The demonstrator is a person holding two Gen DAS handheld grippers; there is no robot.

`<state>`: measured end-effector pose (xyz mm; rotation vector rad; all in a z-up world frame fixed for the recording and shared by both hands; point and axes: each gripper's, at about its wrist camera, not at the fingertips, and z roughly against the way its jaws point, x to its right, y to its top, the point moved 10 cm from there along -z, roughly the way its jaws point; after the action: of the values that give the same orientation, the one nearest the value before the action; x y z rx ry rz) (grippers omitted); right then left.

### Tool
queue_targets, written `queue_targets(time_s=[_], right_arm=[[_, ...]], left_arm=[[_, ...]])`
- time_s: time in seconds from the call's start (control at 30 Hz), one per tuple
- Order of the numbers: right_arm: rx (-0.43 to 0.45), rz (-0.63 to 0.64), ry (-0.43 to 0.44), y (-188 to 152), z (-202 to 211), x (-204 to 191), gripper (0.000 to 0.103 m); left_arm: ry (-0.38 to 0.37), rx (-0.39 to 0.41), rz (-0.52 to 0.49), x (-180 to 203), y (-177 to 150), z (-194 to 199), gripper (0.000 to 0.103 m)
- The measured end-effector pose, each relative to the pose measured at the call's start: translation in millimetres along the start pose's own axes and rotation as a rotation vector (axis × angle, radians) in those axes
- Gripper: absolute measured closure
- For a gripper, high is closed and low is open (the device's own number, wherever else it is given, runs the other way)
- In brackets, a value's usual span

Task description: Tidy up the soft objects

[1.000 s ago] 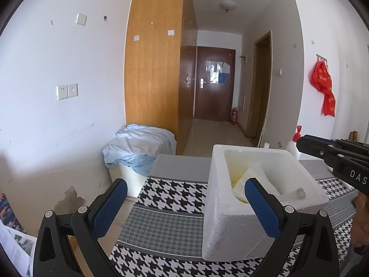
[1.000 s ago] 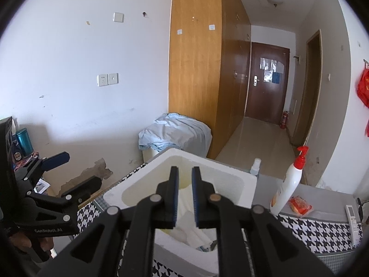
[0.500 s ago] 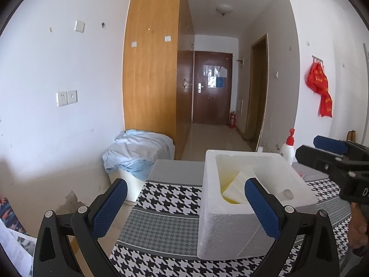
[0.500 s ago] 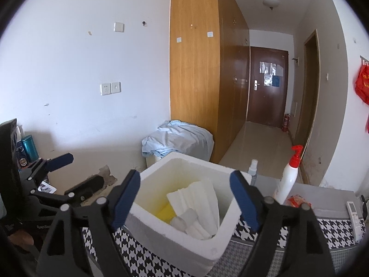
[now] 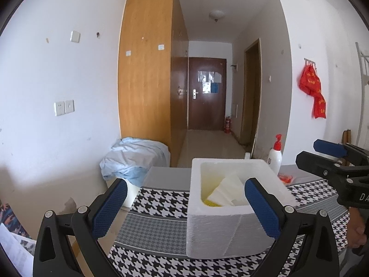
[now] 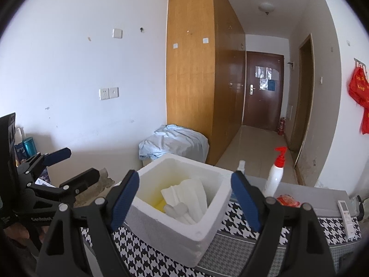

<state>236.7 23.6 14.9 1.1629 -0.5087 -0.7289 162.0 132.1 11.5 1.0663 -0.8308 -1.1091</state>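
A white foam box [image 5: 233, 228] [image 6: 182, 235] stands on the houndstooth-covered table [image 5: 161, 200]. Inside it lie folded white cloths [image 6: 189, 194] [image 5: 227, 192], a yellow soft item [image 6: 159, 205] [image 5: 211, 203] and a small pale piece [image 6: 176, 209]. My left gripper [image 5: 184, 207] is open and empty, held back from the box's near left side. My right gripper [image 6: 185, 199] is open and empty, above and in front of the box. Each gripper also shows in the other's view: the right one [image 5: 322, 152], the left one [image 6: 71, 164].
A white pump bottle with a red top [image 6: 274, 175] [image 5: 275, 154], a small spray bottle [image 6: 241, 165], an orange packet [image 6: 288, 200] and a remote [image 6: 346, 217] lie on the table behind the box. A blue cloth [image 5: 133, 157] covers a bin on the floor by the wardrobe.
My right gripper opened over the box, left the white cloth inside and drew back. My left gripper also pulled back from the box, still open.
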Motion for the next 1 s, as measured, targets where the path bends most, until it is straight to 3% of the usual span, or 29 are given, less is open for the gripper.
queue_targets(time_s=[1.0], right_arm=[[0.107, -0.08, -0.077, -13, 70, 40, 0.008]], left_arm=[[-0.117, 0.058, -0.053, 58, 13, 40, 0.001]])
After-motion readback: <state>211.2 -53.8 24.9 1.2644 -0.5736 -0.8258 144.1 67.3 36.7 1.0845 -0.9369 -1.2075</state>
